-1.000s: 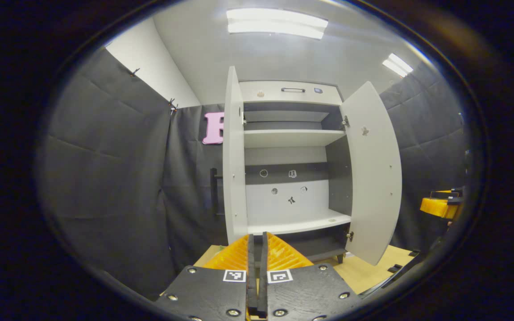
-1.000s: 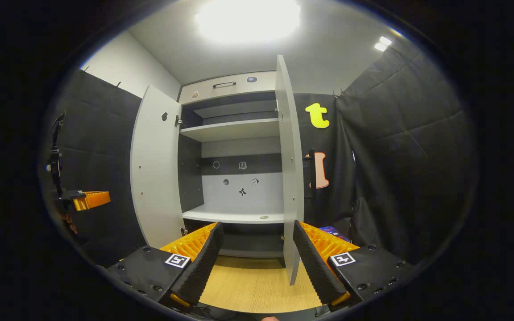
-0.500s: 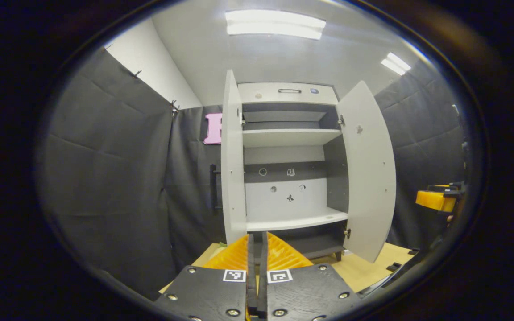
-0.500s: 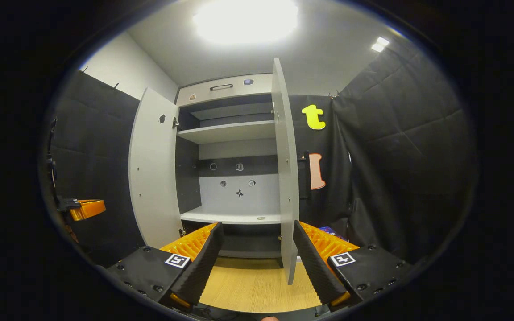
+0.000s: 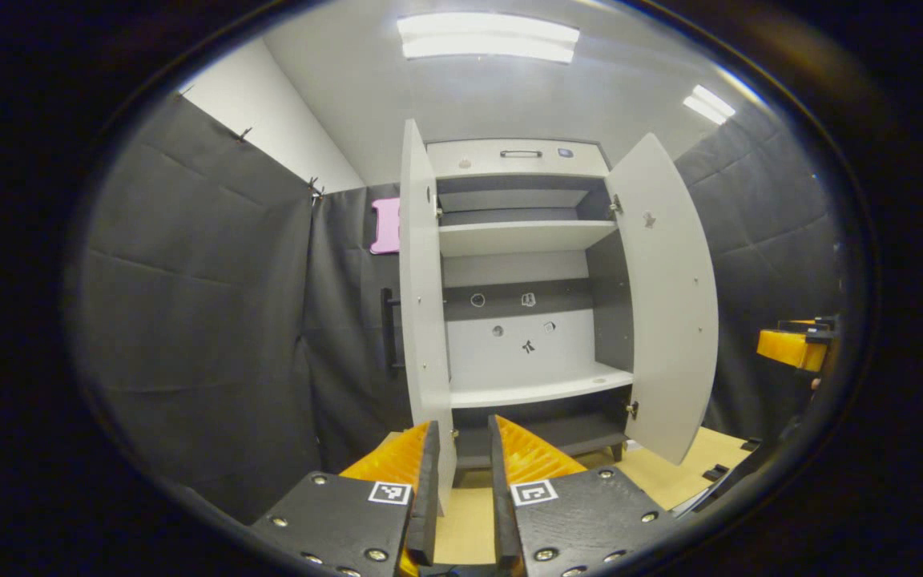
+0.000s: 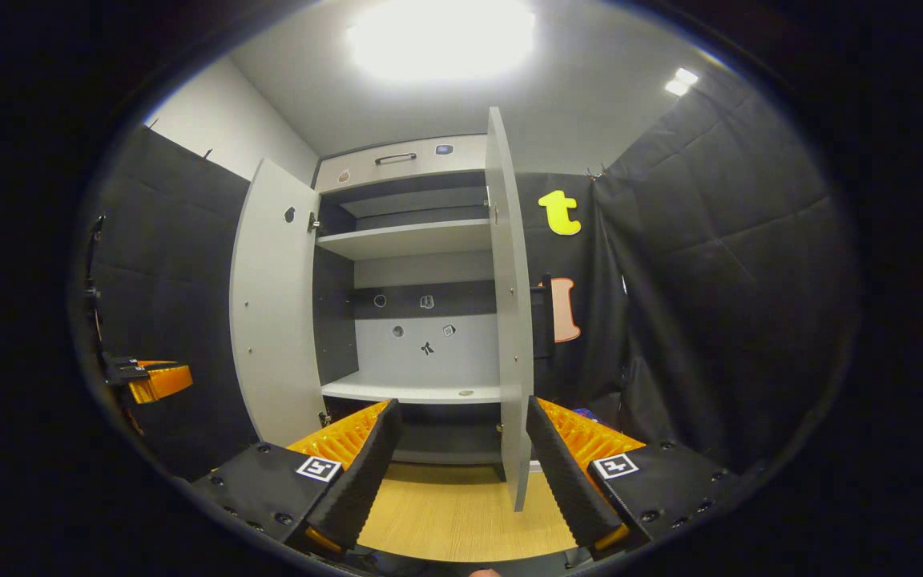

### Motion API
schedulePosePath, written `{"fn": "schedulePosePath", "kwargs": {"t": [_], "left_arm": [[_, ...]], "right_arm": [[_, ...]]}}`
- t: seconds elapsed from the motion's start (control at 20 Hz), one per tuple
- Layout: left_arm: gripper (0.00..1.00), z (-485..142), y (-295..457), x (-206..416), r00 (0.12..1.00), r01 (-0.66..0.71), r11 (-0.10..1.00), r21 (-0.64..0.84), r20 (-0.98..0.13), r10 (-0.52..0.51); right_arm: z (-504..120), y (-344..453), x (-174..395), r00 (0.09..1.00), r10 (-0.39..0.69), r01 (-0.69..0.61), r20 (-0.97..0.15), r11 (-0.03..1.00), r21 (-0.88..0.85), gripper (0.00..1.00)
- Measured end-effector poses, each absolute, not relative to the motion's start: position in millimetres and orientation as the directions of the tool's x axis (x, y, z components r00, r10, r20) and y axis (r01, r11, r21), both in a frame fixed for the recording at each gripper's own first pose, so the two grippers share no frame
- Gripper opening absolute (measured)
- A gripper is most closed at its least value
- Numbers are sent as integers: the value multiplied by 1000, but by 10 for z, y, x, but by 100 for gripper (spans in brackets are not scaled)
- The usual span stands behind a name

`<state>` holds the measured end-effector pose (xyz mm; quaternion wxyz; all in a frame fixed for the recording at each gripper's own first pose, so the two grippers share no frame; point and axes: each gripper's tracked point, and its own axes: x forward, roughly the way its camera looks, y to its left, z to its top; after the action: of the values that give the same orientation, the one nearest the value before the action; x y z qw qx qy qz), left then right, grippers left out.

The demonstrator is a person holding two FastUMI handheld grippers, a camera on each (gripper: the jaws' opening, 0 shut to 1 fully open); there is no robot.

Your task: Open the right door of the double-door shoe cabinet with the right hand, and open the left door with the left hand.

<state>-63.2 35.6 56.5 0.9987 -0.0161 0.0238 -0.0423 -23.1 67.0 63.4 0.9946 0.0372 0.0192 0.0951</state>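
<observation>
Wooden floor [image 6: 461,513] lies before the shoe cabinet [image 5: 521,264], left door [image 5: 423,304] and right door [image 6: 509,320] swung wide. Left gripper [image 5: 461,481] slightly parted, right gripper [image 6: 461,465] spread wide; both empty.

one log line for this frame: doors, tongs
left door: open | right door: open | left tongs: open, free | right tongs: open, free | shelves: bare
</observation>
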Motion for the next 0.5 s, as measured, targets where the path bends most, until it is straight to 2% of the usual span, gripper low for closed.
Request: {"fn": "schedulePosePath", "kwargs": {"t": [0.05, 0.1, 0.25, 0.3, 0.35, 0.4, 0.5], "left_arm": [[31, 552, 356, -628, 995, 85, 996, -36, -49, -86], [36, 536, 343, -647, 994, 92, 995, -37, -50, -93], [89, 513, 368, -664, 995, 85, 996, -35, -49, -87], [90, 522, 363, -659, 995, 83, 996, -35, -47, -84], [90, 527, 360, -659, 995, 85, 996, -36, -43, -87], [90, 535, 356, -657, 996, 85, 996, -36, -38, -86], [89, 570, 374, -656, 997, 77, 997, -33, -26, -78]], "right_arm": [[630, 663, -232, 982, 188, -185, -33, 980, 76, 93], [627, 658, -238, 982, 187, -184, -34, 980, 75, 93], [633, 676, -234, 982, 187, -185, -32, 980, 77, 98], [643, 677, -224, 982, 187, -184, -30, 980, 76, 93], [649, 682, -226, 982, 187, -184, -29, 980, 73, 98], [644, 687, -219, 982, 185, -183, -27, 981, 70, 93], [643, 689, -222, 983, 184, -182, -27, 981, 66, 93]]}}
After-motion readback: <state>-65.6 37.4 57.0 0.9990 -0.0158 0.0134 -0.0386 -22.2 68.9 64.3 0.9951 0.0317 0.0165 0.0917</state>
